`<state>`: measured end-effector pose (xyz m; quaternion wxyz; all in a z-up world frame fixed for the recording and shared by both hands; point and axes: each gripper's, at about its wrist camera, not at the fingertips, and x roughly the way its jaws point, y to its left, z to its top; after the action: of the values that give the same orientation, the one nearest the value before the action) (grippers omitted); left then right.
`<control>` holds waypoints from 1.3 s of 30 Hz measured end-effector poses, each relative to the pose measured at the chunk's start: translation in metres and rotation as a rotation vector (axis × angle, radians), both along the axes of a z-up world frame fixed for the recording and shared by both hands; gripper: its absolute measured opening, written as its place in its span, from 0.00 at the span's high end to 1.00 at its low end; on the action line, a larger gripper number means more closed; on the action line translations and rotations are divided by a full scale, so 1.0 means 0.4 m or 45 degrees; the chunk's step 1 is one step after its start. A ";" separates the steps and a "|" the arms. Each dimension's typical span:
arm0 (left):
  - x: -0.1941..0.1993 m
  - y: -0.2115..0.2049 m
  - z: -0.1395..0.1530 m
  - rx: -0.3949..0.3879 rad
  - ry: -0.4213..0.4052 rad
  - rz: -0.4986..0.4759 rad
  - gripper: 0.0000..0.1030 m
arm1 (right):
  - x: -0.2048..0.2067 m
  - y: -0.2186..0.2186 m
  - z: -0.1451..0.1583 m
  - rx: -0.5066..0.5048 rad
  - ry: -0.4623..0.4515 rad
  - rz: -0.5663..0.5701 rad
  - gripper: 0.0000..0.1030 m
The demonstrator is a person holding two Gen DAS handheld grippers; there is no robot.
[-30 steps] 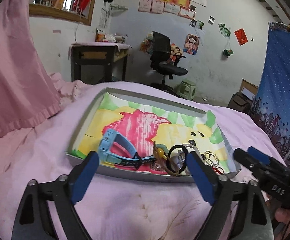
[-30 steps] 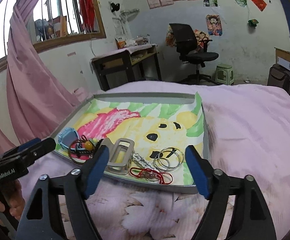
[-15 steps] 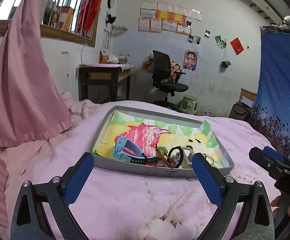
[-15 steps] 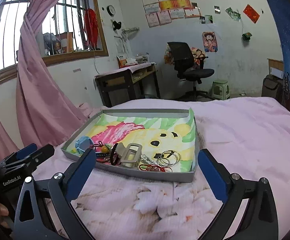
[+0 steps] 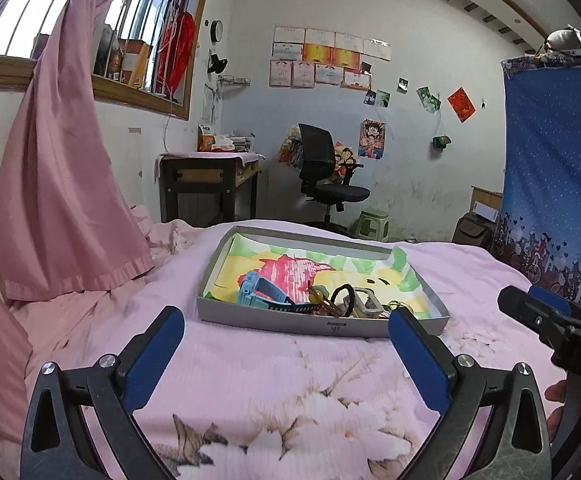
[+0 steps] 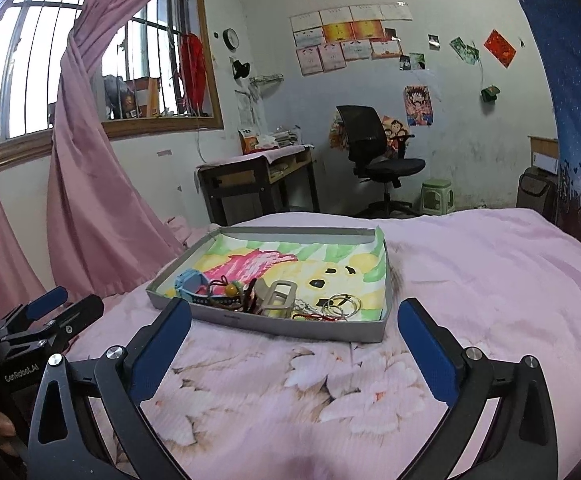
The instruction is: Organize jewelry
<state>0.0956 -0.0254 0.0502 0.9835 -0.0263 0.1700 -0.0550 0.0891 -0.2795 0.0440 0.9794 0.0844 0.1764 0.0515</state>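
A grey shallow tray [image 5: 322, 326] [image 6: 290, 326] lined with a bright cartoon sheet lies on the pink bed. Along its near edge sit a blue watch [image 5: 252, 290] [image 6: 188, 282], a black hair ring [image 5: 342, 294], a beige hair claw [image 6: 278, 298], silver rings [image 6: 344, 304], a red cord bracelet [image 6: 310, 316] and a yellow-bead piece [image 6: 230, 289]. My left gripper [image 5: 286, 330] is open and empty, well back from the tray. My right gripper [image 6: 294, 326] is open and empty, also short of the tray. Each gripper shows in the other's view, the right [image 5: 554, 330] and the left [image 6: 46, 322].
Pink flowered bedding [image 6: 470, 280] covers the bed around the tray. A pink curtain [image 5: 62, 184] hangs at the left. A desk [image 5: 210, 184], a black office chair [image 5: 326, 176], a green stool [image 5: 372, 224] and a blue hanging cloth [image 5: 550, 184] stand beyond the bed.
Both grippers have pulled back from the tray and risen, so the tray looks smaller and farther away. Both stay open and empty. The items in the tray have not moved.
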 end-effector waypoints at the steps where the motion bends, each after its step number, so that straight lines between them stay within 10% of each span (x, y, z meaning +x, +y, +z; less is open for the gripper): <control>1: -0.007 0.003 -0.001 -0.002 -0.001 0.000 0.00 | -0.009 0.005 -0.001 -0.006 -0.004 -0.001 0.01; 39: -0.187 0.034 -0.075 -0.001 -0.026 0.052 0.00 | -0.179 0.039 -0.070 -0.039 0.024 -0.051 0.01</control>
<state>0.0209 -0.0116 0.0204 0.9862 -0.0294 0.1594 -0.0352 0.0174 -0.2639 0.0160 0.9797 0.0733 0.1846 0.0282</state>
